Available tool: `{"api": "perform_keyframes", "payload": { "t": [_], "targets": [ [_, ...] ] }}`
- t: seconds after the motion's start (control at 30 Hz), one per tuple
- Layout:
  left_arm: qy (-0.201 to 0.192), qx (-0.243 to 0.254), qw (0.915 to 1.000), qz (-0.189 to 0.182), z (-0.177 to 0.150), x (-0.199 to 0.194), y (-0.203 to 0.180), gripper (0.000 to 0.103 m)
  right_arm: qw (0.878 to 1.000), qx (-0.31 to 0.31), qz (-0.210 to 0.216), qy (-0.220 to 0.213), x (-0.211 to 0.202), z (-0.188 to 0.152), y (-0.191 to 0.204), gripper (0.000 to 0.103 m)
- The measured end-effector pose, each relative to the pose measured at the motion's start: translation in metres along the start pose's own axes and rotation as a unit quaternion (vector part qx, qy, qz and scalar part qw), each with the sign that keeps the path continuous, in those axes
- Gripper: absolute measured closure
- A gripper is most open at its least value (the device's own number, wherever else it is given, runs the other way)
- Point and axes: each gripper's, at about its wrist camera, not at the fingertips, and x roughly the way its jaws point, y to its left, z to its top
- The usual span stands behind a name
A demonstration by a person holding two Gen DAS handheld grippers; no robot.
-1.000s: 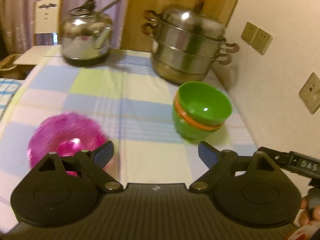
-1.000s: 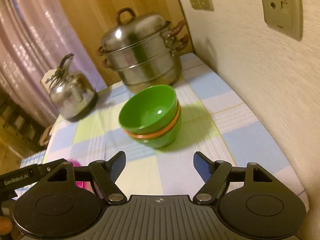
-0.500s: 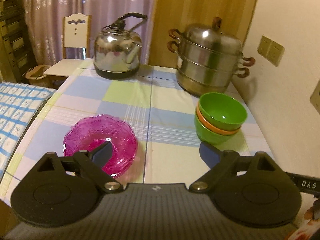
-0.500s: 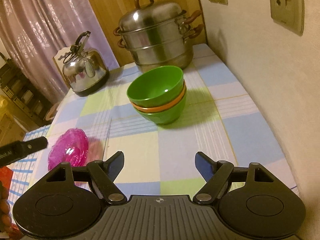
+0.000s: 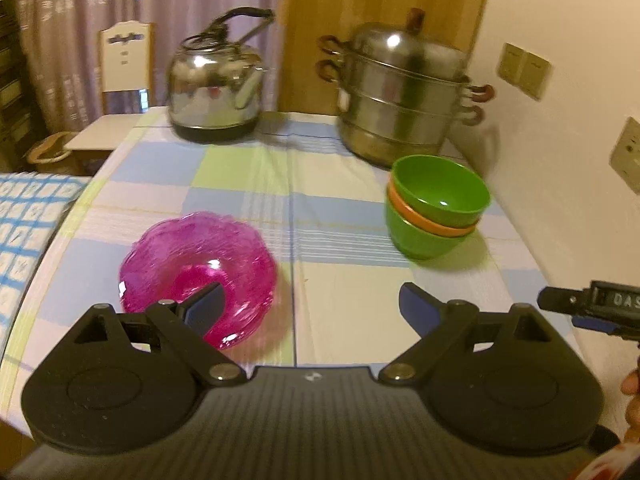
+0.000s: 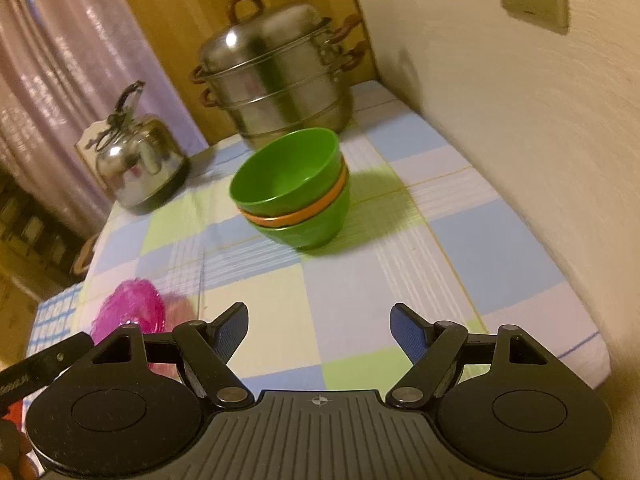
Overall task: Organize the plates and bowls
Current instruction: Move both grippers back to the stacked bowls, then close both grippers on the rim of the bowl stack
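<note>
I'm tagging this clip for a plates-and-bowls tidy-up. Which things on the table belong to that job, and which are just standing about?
Belong to the job:
- pink scalloped glass dish
- nested stack of green and orange plastic bowls

Just standing about:
- shiny steel kettle with a black handle
- tiered stainless steel steamer pot with a lid
- checked pastel tablecloth
- white wooden chair

Both wrist cameras looked down-forward over table point(image 5: 340, 280), near, left toward plate point(image 5: 198, 268), both shared bowls point(image 6: 292, 188).

"DAS" — right gripper point(image 5: 608, 304) side
</note>
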Motion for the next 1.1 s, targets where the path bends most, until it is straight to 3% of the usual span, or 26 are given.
{"api": "perform_keyframes", "payload": {
  "t": [0.23, 0.4, 0.5, 0.57, 0.83, 1.1],
  "targets": [
    [0.022, 0.007, 0.9989, -0.041, 0.031, 0.025, 0.0, 0.011, 1.0, 0.004, -0.014, 0.005, 0.005, 0.018, 0.002, 0.025],
    [0.029, -0.004, 0.9975, -0.065, 0.066, 0.062, -0.014, 0.013, 1.0, -0.006, -0.009, 0.005, 0.021, 0.052, -0.004, 0.025],
    [0.04, -0.004, 0.9967, -0.07, 0.087, 0.092, -0.025, 0.019, 1.0, -0.017, -0.003, 0.01, 0.04, 0.078, -0.007, 0.026],
    [0.054, -0.008, 0.9956, -0.076, 0.099, 0.113, -0.032, 0.029, 1.0, -0.023, 0.004, 0.015, 0.057, 0.096, -0.009, 0.026],
    [0.083, 0.011, 0.9925, -0.089, 0.141, 0.187, -0.061, 0.035, 0.999, -0.023, 0.014, 0.043, 0.124, 0.149, -0.023, 0.048],
    [0.148, -0.005, 0.9842, -0.097, 0.144, 0.257, -0.07, 0.053, 0.995, -0.027, 0.021, 0.089, 0.174, 0.164, -0.031, 0.057]
  ]
}}
